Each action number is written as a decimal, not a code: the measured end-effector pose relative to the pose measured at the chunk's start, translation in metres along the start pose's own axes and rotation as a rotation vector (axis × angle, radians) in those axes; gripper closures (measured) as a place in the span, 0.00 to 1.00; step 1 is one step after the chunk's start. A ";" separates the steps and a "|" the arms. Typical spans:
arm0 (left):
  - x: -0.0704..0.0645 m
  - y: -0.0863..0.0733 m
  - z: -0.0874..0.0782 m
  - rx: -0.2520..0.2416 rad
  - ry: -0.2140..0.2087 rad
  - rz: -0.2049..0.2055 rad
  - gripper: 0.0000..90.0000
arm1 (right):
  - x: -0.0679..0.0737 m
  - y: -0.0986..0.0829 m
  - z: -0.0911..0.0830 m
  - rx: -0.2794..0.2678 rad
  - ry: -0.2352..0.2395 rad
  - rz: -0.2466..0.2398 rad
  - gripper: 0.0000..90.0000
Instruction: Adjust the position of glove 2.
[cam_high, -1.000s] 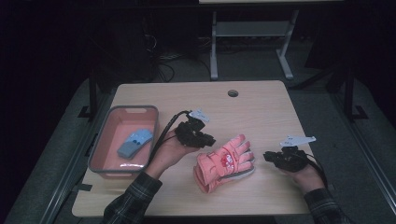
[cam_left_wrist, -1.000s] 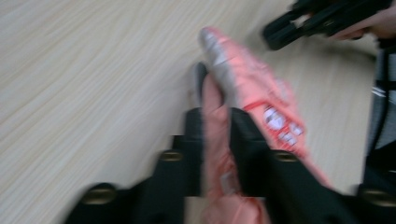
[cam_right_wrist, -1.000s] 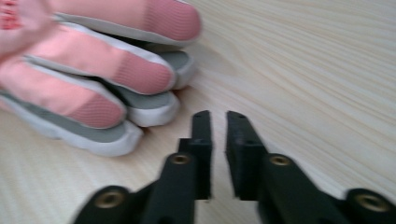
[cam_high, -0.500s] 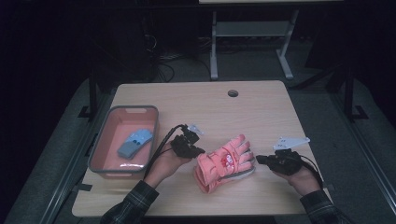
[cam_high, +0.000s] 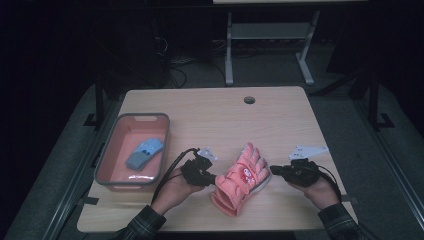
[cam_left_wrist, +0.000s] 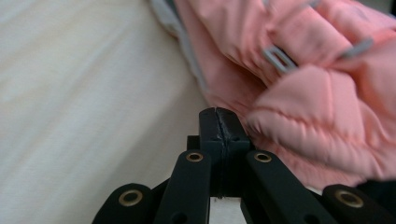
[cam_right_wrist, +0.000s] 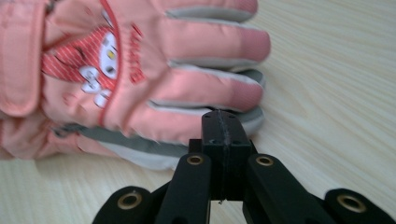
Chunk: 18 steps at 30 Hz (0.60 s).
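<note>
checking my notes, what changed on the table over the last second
Both grippers closed in on the pink glove: the left gripper dropped toward the person and now sits at its cuff side, the right gripper slid left to its fingers. Both sets of jaws are shut, gripping nothing. Glove, bin and blue thing stayed put.

**A darkened laboratory recording station.**

A bare wooden table (cam_high: 280, 120) with a cable port (cam_high: 249, 100) is standing on grey carpet (cam_high: 350, 95) in a dim room, with only the tabletop catching the light. Loose cables (cam_high: 175, 70) are lying on the floor behind it, beside the metal legs of a second bench (cam_high: 230, 55). Dark stand bases (cam_high: 372, 107) are flanking the table. A person is holding a cabled handheld gripper (cam_high: 212, 177) in each hand, equipment pointing to data collection rather than home use.
</note>
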<state>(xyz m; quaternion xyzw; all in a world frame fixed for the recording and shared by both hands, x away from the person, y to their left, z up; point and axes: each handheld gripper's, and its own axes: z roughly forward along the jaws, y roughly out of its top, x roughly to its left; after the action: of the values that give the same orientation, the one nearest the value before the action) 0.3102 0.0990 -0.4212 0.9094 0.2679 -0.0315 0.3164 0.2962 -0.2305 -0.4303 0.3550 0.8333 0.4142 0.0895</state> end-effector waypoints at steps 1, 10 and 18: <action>-0.001 -0.001 0.000 -0.003 -0.003 0.005 1.00 | 0.002 0.002 0.000 -0.007 0.009 -0.003 1.00; 0.012 0.003 -0.016 -0.075 0.071 -0.009 0.97 | 0.018 0.027 0.003 -0.065 0.081 -0.019 1.00; 0.014 0.007 -0.023 -0.116 0.091 -0.013 0.84 | 0.030 0.036 0.018 -0.050 0.098 -0.046 1.00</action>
<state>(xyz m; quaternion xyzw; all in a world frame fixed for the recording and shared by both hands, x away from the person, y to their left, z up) 0.3231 0.1151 -0.4021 0.8882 0.2894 0.0234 0.3560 0.3010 -0.1850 -0.4108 0.3128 0.8339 0.4497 0.0671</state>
